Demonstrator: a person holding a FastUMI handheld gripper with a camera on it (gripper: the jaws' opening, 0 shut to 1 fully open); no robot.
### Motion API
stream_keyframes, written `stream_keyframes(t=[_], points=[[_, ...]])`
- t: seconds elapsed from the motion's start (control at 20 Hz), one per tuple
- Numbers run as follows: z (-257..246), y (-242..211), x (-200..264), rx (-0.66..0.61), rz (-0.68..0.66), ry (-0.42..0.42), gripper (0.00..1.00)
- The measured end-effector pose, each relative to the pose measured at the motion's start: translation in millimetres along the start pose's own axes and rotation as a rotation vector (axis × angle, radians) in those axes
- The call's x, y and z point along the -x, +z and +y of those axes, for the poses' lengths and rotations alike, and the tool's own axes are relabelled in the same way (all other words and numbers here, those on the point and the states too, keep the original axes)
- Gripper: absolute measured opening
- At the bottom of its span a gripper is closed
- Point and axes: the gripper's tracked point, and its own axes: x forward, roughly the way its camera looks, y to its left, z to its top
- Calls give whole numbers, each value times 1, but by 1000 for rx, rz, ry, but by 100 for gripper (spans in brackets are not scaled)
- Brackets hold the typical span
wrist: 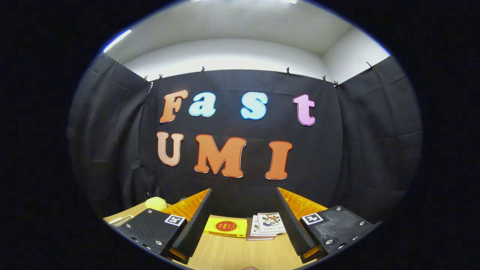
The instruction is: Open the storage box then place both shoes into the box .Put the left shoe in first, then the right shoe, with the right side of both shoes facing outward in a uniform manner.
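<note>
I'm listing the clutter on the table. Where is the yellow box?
In the gripper view, the yellow box lies on the wooden table between the open gripper's fingers, left of a stack of booklets.

Matt wood-grain table (pixel 240 255), glossy yellow cardboard box (pixel 225 227), ribbed fingers (pixel 195 225) apart.

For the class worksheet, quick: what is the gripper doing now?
Gripper: open, holding nothing; yellow box and cards lie on the table between the fingers.

tongs (pixel 243 225): ribbed inner pads, black screwed plates w/ square marker tags, spread apart.
</note>
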Motion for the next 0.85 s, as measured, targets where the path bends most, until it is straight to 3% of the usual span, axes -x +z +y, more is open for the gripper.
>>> stream_keyframes(t=[0.2,0.5,0.85], points=[[-4,37,12,51,-115,-27,97],[18,71,30,27,-206,30,98],[19,73,33,12,-220,45,98]])
